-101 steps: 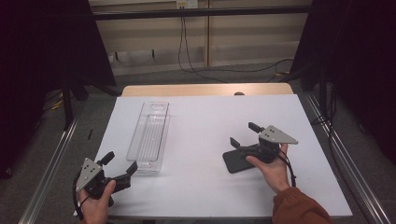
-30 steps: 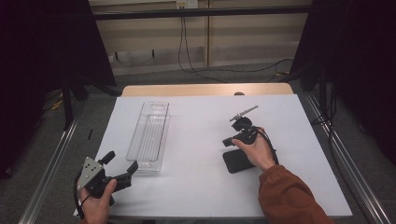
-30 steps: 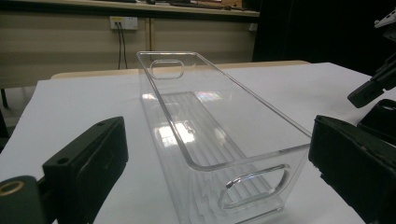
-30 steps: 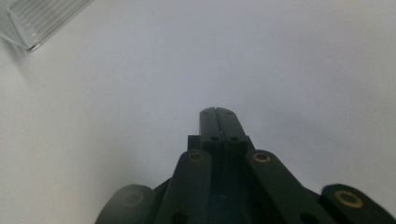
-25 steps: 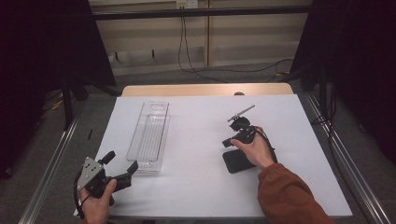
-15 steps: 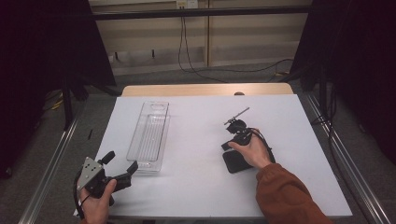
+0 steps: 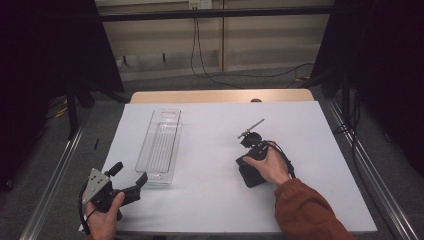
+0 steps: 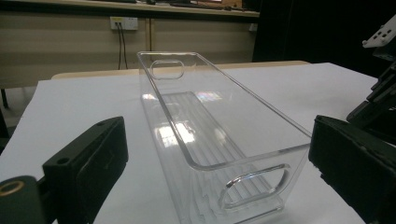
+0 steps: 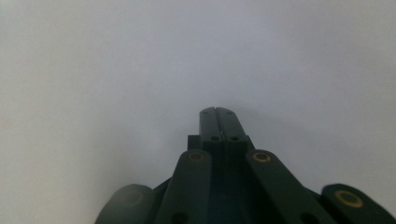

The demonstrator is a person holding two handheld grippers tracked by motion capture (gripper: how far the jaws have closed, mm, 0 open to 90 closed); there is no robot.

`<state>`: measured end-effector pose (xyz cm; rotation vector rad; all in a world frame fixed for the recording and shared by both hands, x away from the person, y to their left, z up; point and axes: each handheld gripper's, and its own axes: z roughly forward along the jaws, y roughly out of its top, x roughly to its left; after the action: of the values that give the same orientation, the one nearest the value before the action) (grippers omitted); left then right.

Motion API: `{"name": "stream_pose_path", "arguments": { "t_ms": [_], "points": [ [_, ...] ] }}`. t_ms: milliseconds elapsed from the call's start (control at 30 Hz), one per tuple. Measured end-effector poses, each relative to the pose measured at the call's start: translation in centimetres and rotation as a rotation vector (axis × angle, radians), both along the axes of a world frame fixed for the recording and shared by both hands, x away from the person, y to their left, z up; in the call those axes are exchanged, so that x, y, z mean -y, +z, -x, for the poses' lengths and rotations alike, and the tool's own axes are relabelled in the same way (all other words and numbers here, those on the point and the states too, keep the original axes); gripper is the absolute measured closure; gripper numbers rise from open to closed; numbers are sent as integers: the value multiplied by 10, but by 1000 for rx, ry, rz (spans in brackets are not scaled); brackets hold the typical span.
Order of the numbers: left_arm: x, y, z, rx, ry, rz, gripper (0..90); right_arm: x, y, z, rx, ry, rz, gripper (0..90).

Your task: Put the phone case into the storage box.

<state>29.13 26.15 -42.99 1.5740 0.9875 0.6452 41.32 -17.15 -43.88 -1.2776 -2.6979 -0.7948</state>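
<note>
- The right gripper [image 9: 217,112] has its jaws pressed flat together with nothing between them, tips down against the white table [image 7: 215,125].
- The right hand [image 7: 267,167] lies over the gripper body, orange sleeve [image 7: 305,210] behind it.
- Earlier this gripper was held level with its grey plate upward; it has since tipped nose-down.
- The left gripper [image 7: 131,179] has wide jaws flanking, not touching, the near end of the clear plastic tray [image 8: 219,135].
- The left hand [image 7: 102,217] is unmoved at the table's near-left corner.

clear plastic tray [image 7: 161,145] | long, empty, upright | left of table [image 7: 210,195], probably untouched
</note>
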Motion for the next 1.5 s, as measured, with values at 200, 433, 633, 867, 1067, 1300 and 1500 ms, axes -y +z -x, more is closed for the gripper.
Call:
{"name": "stream_pose_path", "arguments": {
  "t_ms": [200, 433, 633, 867, 1067, 1300, 1500],
  "points": [
    [3, 0, -1, -2, -8, 3, 47, 1, 0, 5, 7, -1, 3, 900],
    [2, -1, -1, -5, -4, 6, 47, 1, 0, 12, 3, -2, 5, 900],
    [2, -1, -1, -5, -2, 5, 47, 6, -1, 19, 7, -2, -8, 900],
    [2, 0, -1, -3, -2, 4, 47, 11, -1, 26, 3, -5, -19, 900],
    [2, 0, -1, -3, -1, 5, 47, 14, -1, 32, 8, -10, -19, 900],
    [2, 0, -1, -4, -3, 6, 47, 18, 0, 42, 9, -8, -20, 900],
    [2, 0, -1, -4, -2, 4, 47, 23, 0, 50, 12, -6, -19, 900]
  ]
}}
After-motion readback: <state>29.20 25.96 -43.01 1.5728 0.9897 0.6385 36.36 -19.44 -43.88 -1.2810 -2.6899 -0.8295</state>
